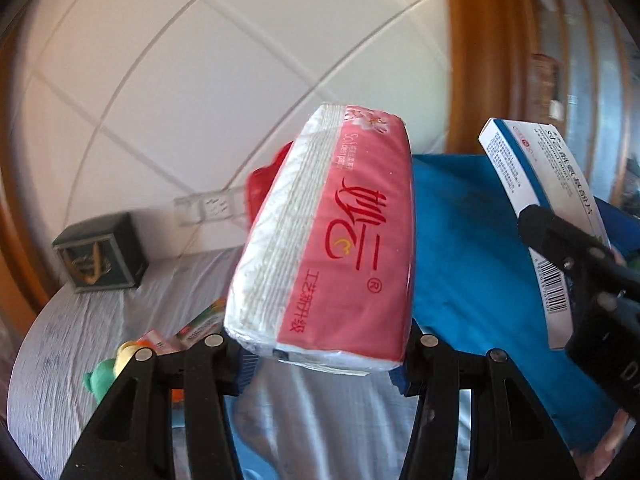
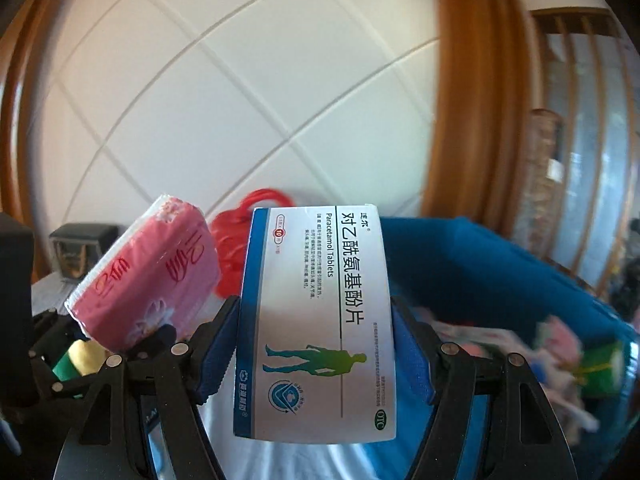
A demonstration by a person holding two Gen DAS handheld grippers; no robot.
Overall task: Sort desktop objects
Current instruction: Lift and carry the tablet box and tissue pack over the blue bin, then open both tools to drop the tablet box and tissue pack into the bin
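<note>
The left tongs [image 1: 324,354] clamp a pink tissue pack [image 1: 332,236] between their blue pads, gripping its lower end; the pack rises through the centre of the left wrist view, tilted slightly to the right, clear of the worktop [image 1: 72,332] below. The right tongs [image 2: 314,344] hold a white-and-blue paracetamol tablet box [image 2: 316,320] upright in the middle of the right wrist view, pads pressing its two long edges. In the left view that box [image 1: 536,200] shows at the right edge, near the tissue pack but apart from it. Behind both, a blue fabric bin [image 2: 500,276] fills the right side, with blurred small items inside at the lower right. A red bag [image 2: 240,248] peeks out between pack and box. On the cloth-covered worktop at lower left lie a green-and-yellow plush toy [image 1: 108,372] and a small carton [image 1: 200,322], and a dark square box [image 1: 100,254] stands at the wall, well apart from them.
</note>
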